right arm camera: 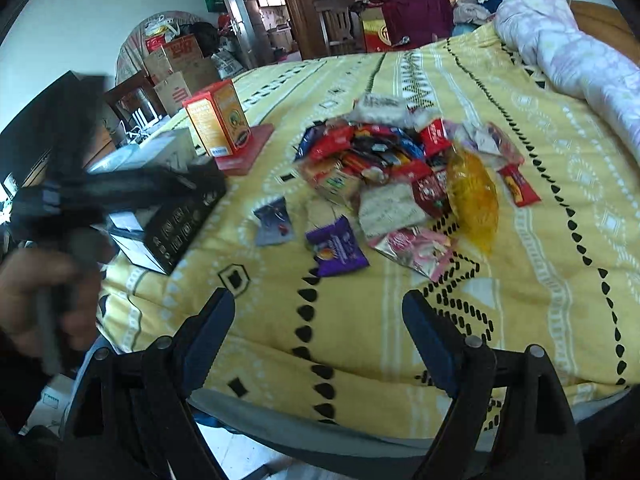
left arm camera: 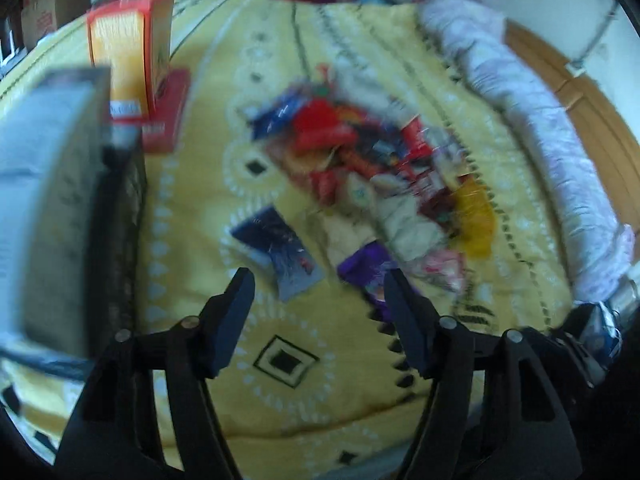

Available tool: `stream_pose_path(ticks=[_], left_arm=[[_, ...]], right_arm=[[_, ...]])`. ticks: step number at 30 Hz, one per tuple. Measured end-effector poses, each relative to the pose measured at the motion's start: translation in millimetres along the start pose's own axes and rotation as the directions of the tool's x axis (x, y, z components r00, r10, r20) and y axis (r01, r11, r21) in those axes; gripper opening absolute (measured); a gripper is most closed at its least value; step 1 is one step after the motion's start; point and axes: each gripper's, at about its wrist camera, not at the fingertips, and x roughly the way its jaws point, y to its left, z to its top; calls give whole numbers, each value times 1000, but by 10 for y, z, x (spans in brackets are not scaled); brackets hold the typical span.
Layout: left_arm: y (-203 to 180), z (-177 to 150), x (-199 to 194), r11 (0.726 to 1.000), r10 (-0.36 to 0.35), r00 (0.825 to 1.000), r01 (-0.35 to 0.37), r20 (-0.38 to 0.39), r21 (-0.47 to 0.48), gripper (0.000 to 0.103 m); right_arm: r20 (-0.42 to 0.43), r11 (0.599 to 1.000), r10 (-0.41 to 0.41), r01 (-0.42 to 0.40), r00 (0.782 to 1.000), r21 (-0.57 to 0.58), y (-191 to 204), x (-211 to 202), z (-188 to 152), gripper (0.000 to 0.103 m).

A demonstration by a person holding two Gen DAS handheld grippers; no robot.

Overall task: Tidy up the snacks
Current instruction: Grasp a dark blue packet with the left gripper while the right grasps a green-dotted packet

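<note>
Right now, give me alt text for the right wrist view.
The open right gripper hovers empty over a yellow patterned bedspread bearing a heap of colourful snack packets. An upright orange carton stands at left, beside a black box.

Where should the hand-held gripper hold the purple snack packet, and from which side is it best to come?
Probably from above, pinching across its two long edges. The purple snack packet lies flat on the yellow bedspread, apart from the snack pile, with bare cloth on both sides.
</note>
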Motion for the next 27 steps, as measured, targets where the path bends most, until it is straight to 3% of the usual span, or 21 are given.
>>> stream_pose_path(ticks=[4,9,10,11,13,21,27], left_arm=[[116,23,457,992,113,993,-115,-45,-55,66],[183,67,743,986,159,983,-163,-91,-42,66],[188,69,757,986,160,983,-164,-87,-41,64],[168,68,760,985,167,983,-169,-78,-28,54],[126,66,759,986,164,984,-165,-73,0,26],[145,-53,406,994,107,994,-106,-14,35,22],[89,-92,188,997,56,998,-56,3,54,22]], right_arm=[[-51,999,31,-30,998,21,-201,174,-58,88],[-79,997,50,-45,996,54,-377,286,-112,87],[-84,997,57,-52,995,62,-405,309,-114,86],[-87,996,60,-55,994,64,-412,323,-113,86],[-91,996,67,-61,994,62,-417,346,-102,85],[-90,996,84,-82,992,26,-406,500,135,77],[-124,998,52,-57,991,-40,-436,1016,637,77]])
